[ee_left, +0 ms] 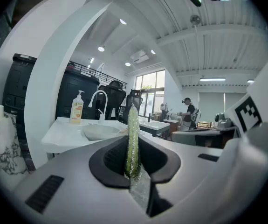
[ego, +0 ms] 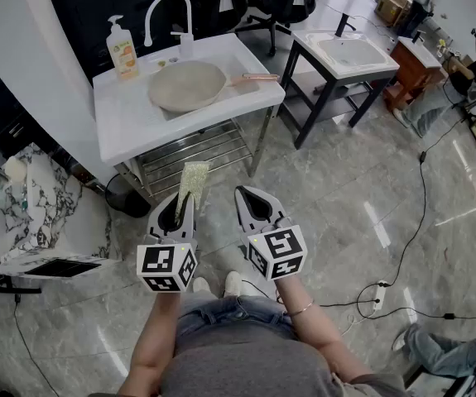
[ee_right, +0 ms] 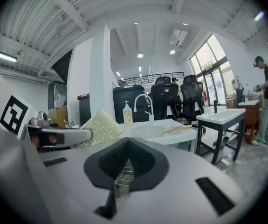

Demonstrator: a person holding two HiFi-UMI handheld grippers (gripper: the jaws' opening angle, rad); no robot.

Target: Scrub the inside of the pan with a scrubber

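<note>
In the head view, the pan (ego: 186, 85) lies on the white sink table (ego: 130, 126). It is round, shallow and pale beige, and its pinkish handle (ego: 254, 78) reaches almost to the table's right edge. A soap bottle (ego: 122, 52) and a faucet (ego: 167, 11) stand at the table's back edge. Both grippers hang well in front of the table's front edge, with open grey floor (ego: 345, 188) between them and it. The left gripper (ego: 181, 201) grasps the scrubber (ego: 193, 180), which stands up toward the table. The right gripper (ego: 252, 198) is just beside it.

In the left gripper view, the jaws are clenched on the scrubber. It shows edge-on, a thin green strip, with the pan far behind it on the table.

In the right gripper view, the jaws are pressed together with nothing between them. The scrubber shows its flat, yellow-green woven face at the left, and the table stands beyond.
</note>
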